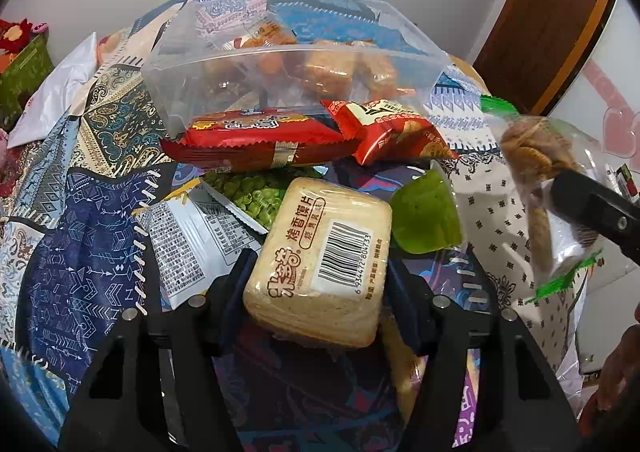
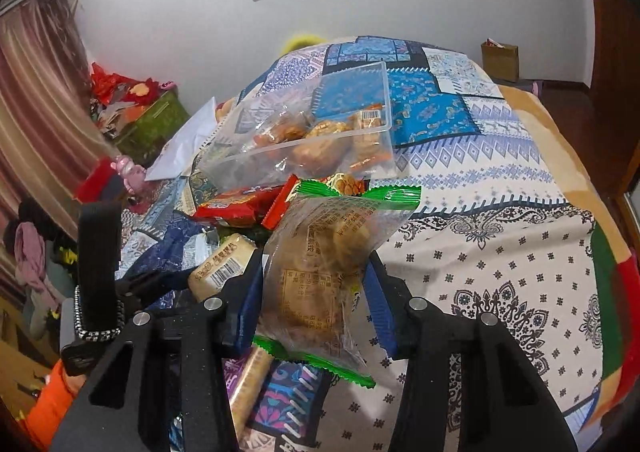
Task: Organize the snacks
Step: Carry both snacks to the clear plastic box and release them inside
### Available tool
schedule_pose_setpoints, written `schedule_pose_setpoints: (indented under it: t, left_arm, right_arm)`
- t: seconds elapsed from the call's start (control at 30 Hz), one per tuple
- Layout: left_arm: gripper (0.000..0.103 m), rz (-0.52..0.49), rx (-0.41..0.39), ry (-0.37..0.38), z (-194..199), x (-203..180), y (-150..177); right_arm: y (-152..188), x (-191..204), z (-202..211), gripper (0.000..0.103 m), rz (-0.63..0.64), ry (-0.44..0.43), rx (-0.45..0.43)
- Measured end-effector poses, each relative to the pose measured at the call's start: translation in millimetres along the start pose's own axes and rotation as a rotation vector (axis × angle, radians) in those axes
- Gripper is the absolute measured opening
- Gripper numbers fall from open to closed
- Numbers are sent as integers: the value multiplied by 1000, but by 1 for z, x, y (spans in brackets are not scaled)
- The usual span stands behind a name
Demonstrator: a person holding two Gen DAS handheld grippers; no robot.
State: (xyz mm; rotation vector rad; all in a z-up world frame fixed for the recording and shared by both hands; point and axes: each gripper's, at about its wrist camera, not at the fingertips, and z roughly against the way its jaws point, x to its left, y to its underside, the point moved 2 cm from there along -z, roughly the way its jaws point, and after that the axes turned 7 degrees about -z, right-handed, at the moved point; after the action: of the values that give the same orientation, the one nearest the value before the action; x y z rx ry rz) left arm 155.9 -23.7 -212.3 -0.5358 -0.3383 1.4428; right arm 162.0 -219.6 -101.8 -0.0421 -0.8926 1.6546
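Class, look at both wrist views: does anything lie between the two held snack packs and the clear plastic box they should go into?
Yes. Two red snack packets lie against the clear box's near wall, between it and the bread-slice pack and green-edged pack. The box's open top looks unobstructed.

Dim indoor light, strong fisheye warping

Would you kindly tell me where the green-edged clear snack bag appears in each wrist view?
Left wrist: the green-edged clear snack bag hangs at the right edge, pinched by the right gripper.
Right wrist: bottom centre, between the fingers.
Shared landmark: the clear plastic box, behind the snack pile.
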Motion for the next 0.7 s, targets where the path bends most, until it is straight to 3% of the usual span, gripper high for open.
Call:
schedule_pose_setpoints:
  t: [0.33,0.7]
  left_arm:
    - [55,-6,-84,3,37,-1,5]
    - [55,-14,-236,-1,89,6,-21]
  right_arm:
    - [-9,-4,5,44,-15,2,-18]
    - [-31,4,10,44,21,14,-66]
